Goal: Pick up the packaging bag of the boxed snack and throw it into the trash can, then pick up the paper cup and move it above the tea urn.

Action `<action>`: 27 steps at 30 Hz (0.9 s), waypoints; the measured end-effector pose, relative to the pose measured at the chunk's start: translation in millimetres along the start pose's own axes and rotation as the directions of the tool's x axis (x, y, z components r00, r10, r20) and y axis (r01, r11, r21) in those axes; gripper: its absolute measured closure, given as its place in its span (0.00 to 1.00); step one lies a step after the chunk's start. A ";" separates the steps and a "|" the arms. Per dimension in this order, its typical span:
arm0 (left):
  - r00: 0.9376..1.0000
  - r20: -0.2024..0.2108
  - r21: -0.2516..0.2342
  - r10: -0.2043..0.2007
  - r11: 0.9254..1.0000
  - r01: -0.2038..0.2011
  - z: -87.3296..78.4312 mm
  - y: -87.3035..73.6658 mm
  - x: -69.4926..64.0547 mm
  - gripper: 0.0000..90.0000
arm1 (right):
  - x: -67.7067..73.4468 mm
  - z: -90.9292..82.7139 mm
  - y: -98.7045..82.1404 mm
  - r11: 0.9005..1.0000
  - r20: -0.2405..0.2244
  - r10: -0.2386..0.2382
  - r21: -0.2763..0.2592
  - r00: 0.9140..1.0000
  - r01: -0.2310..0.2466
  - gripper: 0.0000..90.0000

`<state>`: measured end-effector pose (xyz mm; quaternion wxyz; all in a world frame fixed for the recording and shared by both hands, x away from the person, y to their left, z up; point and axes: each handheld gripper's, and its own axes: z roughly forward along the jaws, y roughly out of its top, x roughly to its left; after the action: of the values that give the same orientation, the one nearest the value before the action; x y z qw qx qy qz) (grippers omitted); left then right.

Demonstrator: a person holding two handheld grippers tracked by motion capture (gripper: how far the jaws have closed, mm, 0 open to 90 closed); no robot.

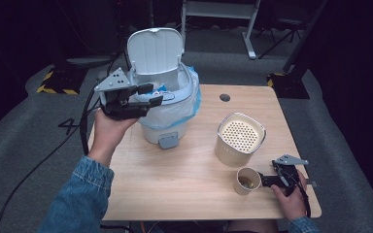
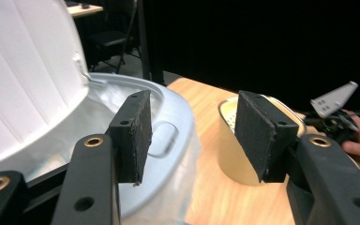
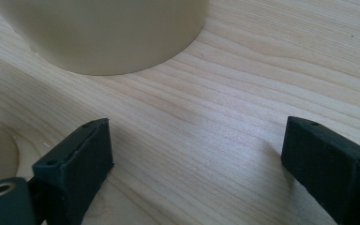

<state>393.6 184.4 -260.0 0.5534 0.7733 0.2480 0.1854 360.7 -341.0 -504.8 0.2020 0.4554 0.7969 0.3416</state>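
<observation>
Upper left of the high view: left gripper [image 1: 148, 97] wide open, empty, over white lidded plastic bin [image 1: 167, 127].
Lower right: right gripper [image 1: 266, 181] open, empty, beside small paper cup [image 1: 247, 181].
Risk: a stray nudge could likely tip the cup.

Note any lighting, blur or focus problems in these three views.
High view: tabletop evenly lit, surroundings fall to near black. Left gripper view: jaws sharp, bin lid glaring white, background black. Right gripper view: wood grain crisp, beige container slightly soft, jaws cast faint shadows.

One white bin [image 1: 167, 104] with open lid, one cream perforated container [image 1: 239, 139], one paper cup [image 1: 247, 181], two grippers: left gripper [image 1: 145, 99], right gripper [image 1: 266, 180]. One table [image 1: 184, 184] was there.
</observation>
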 end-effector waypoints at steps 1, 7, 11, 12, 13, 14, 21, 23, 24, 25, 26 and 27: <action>1.000 0.000 0.000 0.000 1.000 0.000 0.0 0.0 0.0 0.52 | 0.0 0.0 0.0 1.000 0.000 0.000 0.000 1.000 0.000 0.10; 0.999 0.032 0.034 0.007 0.999 -0.009 -6.3 -20.4 -15.1 0.52 | -0.4 0.3 0.4 1.000 -0.003 -0.003 0.000 1.000 0.003 0.10; 0.999 0.046 0.047 -0.001 0.999 -0.001 -8.2 -34.0 -19.1 0.52 | -0.3 0.1 0.3 1.000 -0.002 -0.003 0.001 1.000 0.003 0.10; 0.999 0.045 0.054 -0.001 0.999 -0.001 -8.3 -39.1 -19.8 0.52 | -0.3 0.1 0.3 1.000 -0.002 -0.003 0.001 1.000 0.003 0.10; 0.999 0.045 0.060 -0.006 0.998 0.003 -8.3 -44.5 -20.6 0.52 | -0.3 0.1 0.4 1.000 -0.003 -0.003 0.001 1.000 0.003 0.10; 0.999 0.047 0.065 -0.011 0.998 0.008 -8.2 -49.9 -20.7 0.51 | -0.3 0.1 0.4 1.000 -0.003 -0.003 0.001 1.000 0.003 0.10; 0.999 0.033 0.121 -0.041 0.992 0.037 -3.1 -89.2 -23.7 0.51 | 0.2 -2.4 -2.0 1.000 0.002 0.003 0.001 1.000 -0.003 0.10; 0.998 0.037 0.131 -0.053 0.990 0.048 -1.1 -100.7 -25.0 0.51 | 0.1 -4.1 -3.6 1.000 0.003 0.003 0.001 1.000 -0.003 0.10; 0.998 0.031 0.139 -0.058 0.989 0.053 0.2 -106.4 -26.3 0.51 | 0.0 -4.8 -4.2 1.000 0.003 0.007 0.001 1.000 -0.007 0.11; 0.998 0.021 0.149 -0.052 0.988 0.048 1.0 -111.8 -27.4 0.51 | -0.4 -5.4 -4.7 1.000 0.000 0.008 -0.001 1.000 -0.008 0.12; 0.998 0.018 0.157 -0.052 0.986 0.049 2.0 -117.4 -28.7 0.51 | -0.8 -6.3 -5.1 1.000 -0.003 0.004 -0.001 1.000 -0.004 0.15; 0.998 0.017 0.163 -0.059 0.985 0.055 3.5 -124.7 -30.2 0.51 | -1.4 -8.1 -4.9 1.000 -0.007 -0.002 0.004 1.000 0.002 0.21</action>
<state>348.9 196.9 -379.6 0.4961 0.8104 0.2783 0.1404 353.3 -346.9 -502.8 0.1985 0.4538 0.7987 0.3417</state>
